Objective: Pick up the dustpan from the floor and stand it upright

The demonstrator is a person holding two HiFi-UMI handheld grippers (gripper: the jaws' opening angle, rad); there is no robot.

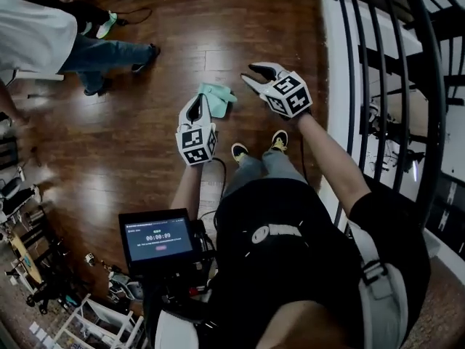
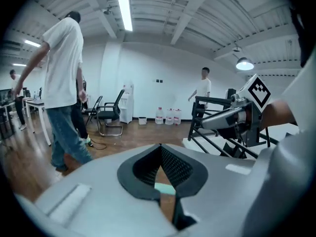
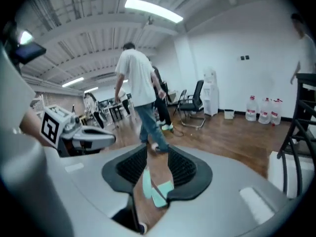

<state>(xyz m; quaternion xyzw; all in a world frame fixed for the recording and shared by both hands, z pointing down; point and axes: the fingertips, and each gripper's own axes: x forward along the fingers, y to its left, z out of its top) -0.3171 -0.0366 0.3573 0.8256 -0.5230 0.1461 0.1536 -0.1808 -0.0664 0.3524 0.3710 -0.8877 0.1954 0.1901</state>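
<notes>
Holding both tools above the floor (image 1: 167, 42), we grip nothing. Left tool (image 2: 160, 147): jaw tips together, empty. Right tool (image 3: 157, 157): jaws apart, empty, floor showing through the gap. Teal dustpan (image 1: 216, 97) sits on the floor just ahead of our shoes (image 1: 280, 141), between the two tools in head view, touched by neither. We can't tell if it's flat or upright. Person (image 1: 36, 35) at far left.
</notes>
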